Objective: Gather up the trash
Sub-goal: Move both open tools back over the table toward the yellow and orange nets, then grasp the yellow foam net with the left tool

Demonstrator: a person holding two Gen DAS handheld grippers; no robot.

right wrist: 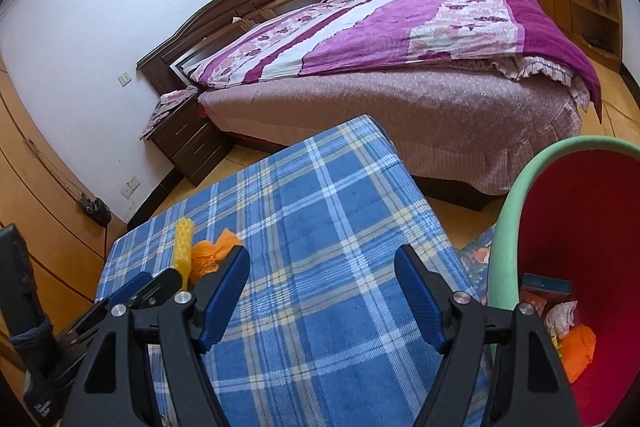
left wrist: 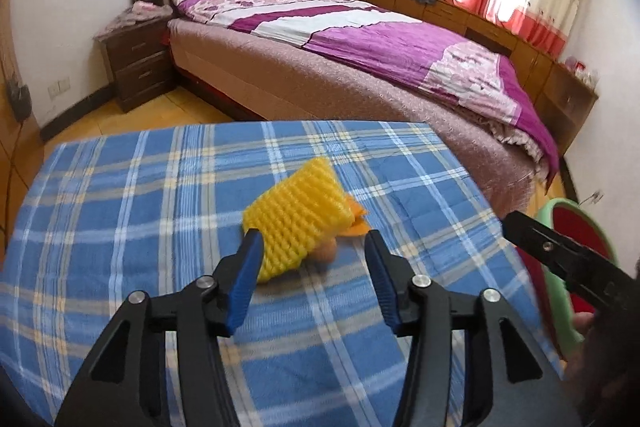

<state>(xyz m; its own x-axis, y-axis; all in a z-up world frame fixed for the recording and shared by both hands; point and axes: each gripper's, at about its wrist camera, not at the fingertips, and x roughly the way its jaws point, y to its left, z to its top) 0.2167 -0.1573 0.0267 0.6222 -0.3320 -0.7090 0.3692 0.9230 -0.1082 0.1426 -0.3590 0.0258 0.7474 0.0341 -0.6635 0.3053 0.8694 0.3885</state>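
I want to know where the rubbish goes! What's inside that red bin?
Inside the red bin lie an orange crumpled piece, a pale crumpled wad and a dark blue box. The right gripper and the bin's rim hide what is deeper down.

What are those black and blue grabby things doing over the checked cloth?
A person is picking up trash with two tongs. The left tongs are open around a yellow foam net lying on the cloth, next to some orange scraps; the net is not gripped. The right tongs are open and empty over the cloth. Beside the table, a bin already holds some trash.
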